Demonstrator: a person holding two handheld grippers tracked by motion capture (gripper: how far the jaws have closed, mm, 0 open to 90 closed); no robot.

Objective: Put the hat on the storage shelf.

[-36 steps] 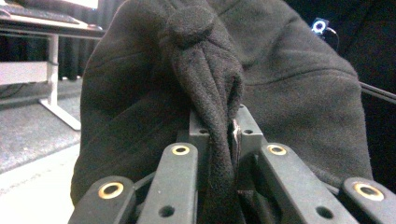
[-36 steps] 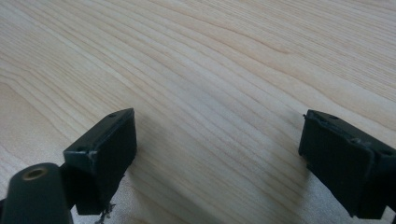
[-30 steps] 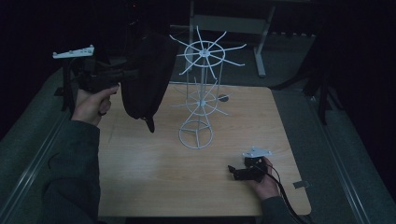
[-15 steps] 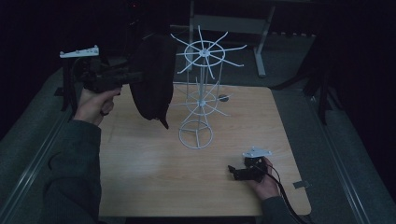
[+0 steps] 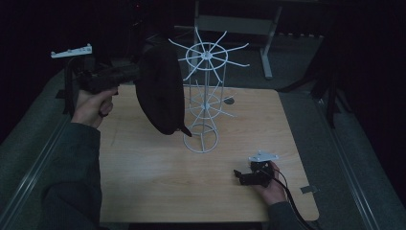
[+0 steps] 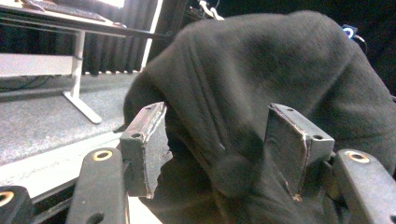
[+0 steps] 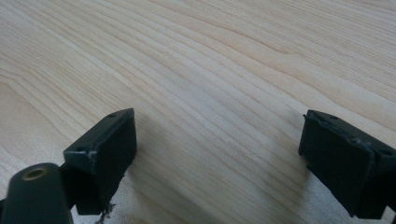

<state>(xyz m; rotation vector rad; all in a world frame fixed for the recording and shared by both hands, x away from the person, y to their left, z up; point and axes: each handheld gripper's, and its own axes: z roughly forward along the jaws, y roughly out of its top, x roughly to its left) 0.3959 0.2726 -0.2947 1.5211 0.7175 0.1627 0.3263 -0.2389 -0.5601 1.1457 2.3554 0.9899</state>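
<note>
High view: the left gripper [image 5: 125,74], raised in the upper left of the frame, carries a black cap [image 5: 160,88] that hangs just left of the white wire rack [image 5: 206,98] standing at the centre of the worktop [image 5: 143,177]. The cap is level with the rack's top ring of prongs and looks close to them, but I cannot tell whether it touches any; no prong seems to carry it yet. The right gripper [image 5: 250,176] rests on the worktop at the lower right, holding nothing.

Left gripper view: the jaws are clamped on a bunched fold of the cap [image 6: 261,93], whose dark cloth spreads across the centre and right of the frame.

Right gripper view: the jaws stand wide apart over bare wood [image 7: 210,70].

By my judgement the pick-up and lift are done; hooking the cap onto a prong and letting go remain.
</note>
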